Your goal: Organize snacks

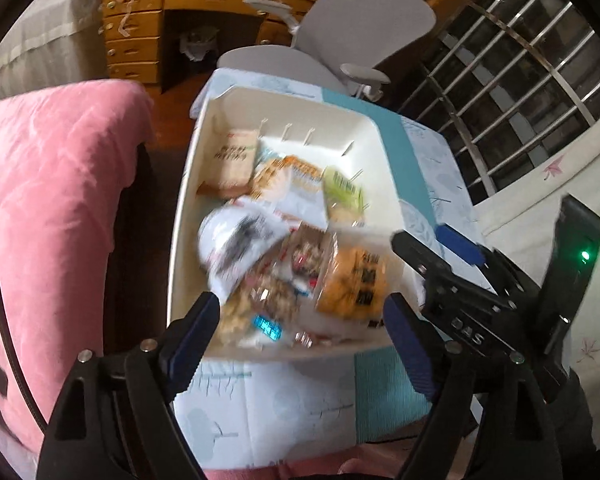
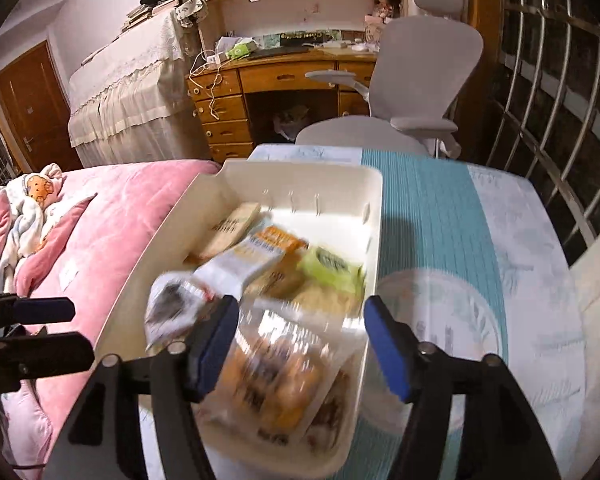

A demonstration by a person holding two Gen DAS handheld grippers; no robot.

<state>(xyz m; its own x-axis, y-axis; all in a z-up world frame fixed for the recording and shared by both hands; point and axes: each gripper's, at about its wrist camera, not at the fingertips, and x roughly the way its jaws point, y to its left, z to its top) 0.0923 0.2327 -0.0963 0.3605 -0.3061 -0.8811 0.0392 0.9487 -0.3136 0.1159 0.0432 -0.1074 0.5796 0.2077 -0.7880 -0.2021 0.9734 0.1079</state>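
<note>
both grippers' fingers (image 1: 408,344) (image 2: 216,344) apart (nothing gripped) above white bin (image 1: 300,108) (image 2: 300,176) of snack packets (image 1: 352,280) (image 2: 276,376)

One white bin (image 1: 204,152); roughly seven blurred snack packets (image 1: 236,158).

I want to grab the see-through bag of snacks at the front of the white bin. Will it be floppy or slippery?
Probably floppy: the clear bag looks like thin, wrinkled film sagging over the packets beneath it in the bin. Likely a bit slippery too, since its surface shines. The lumpy pieces inside may shift or crumble, so pinch gently.
</note>
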